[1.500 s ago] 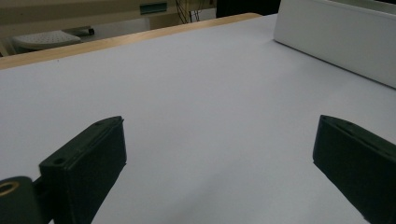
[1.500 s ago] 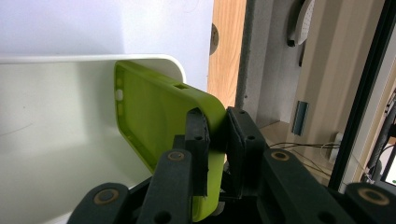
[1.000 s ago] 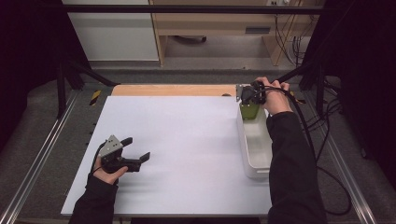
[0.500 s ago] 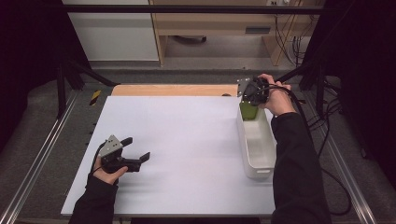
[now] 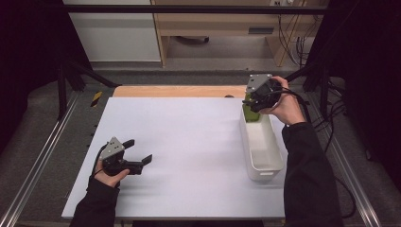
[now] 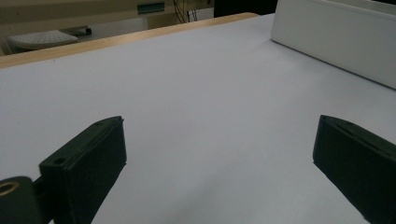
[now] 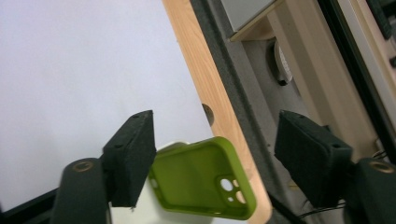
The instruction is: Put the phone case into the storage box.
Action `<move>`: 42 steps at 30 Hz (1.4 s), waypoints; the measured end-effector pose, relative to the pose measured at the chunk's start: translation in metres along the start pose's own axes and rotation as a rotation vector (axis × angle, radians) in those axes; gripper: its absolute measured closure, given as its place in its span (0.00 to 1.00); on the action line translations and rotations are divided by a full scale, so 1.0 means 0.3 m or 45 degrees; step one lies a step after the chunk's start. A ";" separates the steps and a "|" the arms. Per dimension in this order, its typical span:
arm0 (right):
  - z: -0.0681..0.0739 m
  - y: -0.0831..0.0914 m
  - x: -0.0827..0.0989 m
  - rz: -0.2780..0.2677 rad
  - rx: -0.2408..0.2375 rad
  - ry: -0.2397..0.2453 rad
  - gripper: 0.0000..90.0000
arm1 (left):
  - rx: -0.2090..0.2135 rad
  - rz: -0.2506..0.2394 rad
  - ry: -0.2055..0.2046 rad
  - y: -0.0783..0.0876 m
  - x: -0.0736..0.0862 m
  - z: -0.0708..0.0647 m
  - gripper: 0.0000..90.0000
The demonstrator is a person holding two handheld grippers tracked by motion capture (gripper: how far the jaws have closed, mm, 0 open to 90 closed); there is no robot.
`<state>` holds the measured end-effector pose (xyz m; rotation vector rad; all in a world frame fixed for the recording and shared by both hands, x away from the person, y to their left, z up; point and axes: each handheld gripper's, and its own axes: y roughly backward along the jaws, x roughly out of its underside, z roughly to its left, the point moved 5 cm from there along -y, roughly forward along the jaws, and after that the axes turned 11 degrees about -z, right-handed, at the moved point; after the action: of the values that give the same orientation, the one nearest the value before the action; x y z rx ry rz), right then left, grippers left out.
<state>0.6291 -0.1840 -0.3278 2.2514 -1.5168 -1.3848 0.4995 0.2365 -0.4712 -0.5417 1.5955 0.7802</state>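
Phone case let go at the far end of the white bin

The right gripper [image 5: 251, 100] hovers above the bin [image 5: 265, 158]; its jaws have just been opening and stand apart, clear of the green phone case [image 7: 203, 184], which leans in the bin's far end. The left gripper [image 5: 140, 152], jaws wide and empty, rests low over the desk [image 5: 189, 142].

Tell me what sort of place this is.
Probably a lab recording bench: a white table framed by metal rails, bundled cables behind it, and a person holding a left gripper with open jaws.
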 end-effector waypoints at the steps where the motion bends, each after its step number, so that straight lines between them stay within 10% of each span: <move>1: 0.004 0.008 -0.001 -0.017 0.009 -0.037 0.30 | 0.001 -0.001 0.001 0.000 0.000 0.000 0.03; 17: 0.122 0.132 -0.032 -0.282 0.097 -0.509 0.05 | 0.023 -0.025 0.009 0.003 -0.008 -0.011 0.02; 26: 0.215 0.186 -0.020 -0.452 0.050 -0.668 0.01 | 0.042 -0.040 0.005 0.006 -0.018 -0.021 0.01; 42: 0.359 0.269 0.171 -0.600 0.057 -0.884 0.01 | 0.050 -0.041 0.003 0.023 -0.009 -0.019 0.01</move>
<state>0.5009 -0.2233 -0.3807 2.3830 -1.1659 -2.4861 0.4911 0.2367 -0.4669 -0.5386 1.5970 0.7232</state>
